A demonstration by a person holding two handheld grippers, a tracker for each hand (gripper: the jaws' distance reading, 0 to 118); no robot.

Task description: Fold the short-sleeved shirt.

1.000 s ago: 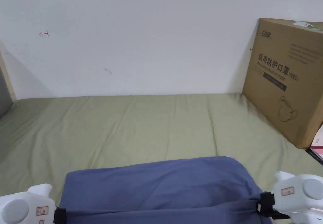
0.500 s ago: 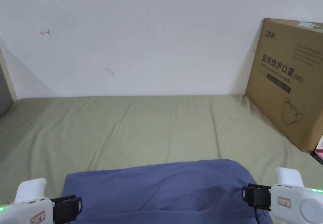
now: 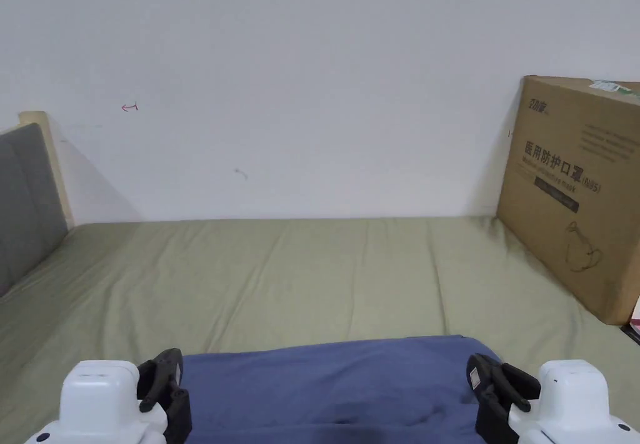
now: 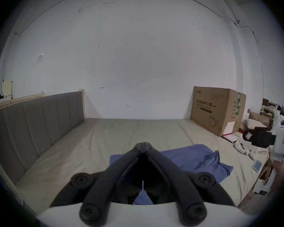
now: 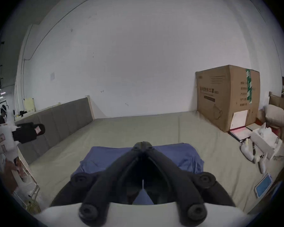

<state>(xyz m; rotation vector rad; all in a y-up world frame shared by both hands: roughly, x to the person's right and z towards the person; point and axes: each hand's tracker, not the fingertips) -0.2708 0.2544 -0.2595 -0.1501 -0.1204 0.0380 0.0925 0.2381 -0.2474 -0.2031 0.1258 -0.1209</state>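
Nearest to us, at 7 o'clock in the head view, our left gripper (image 3: pixel 170 381) is lifted off the bed w/ nothing in it; in the left gripper view its jaws meet tip to tip, closed on air. Same story at 5 o'clock: our right gripper (image 3: pixel 494 384) hangs just above the cloth's right end, and the right gripper view shows its jaws pressed together w/ no fabric between them.

Btwn the two, at 6 o'clock, lies the short-sleeved shirt (image 3: pixel 331 383), blue, already a compact folded bundle on the green sheet (image 3: pixel 300 276). Its far edge runs fairly straight; the right end looks bunched, w/ a lumpy corner sticking out in the left gripper view (image 4: pixel 220 166).

We judge the main folds done and this a pause btwn steps: both tools free, shirt released. Next move, imo: either one more fold across, or tidy that right end. Either way we'd need to open the jaws first, come down low at the bundle's edge, and pinch all layers together so the stack doesn't slide apart.

Further out, at 2 o'clock, a cardboard box (image 3: pixel 578 195) stands against the wall (image 3: pixel 312 89); at 9 o'clock, a grey headboard (image 3: pixel 28 195).
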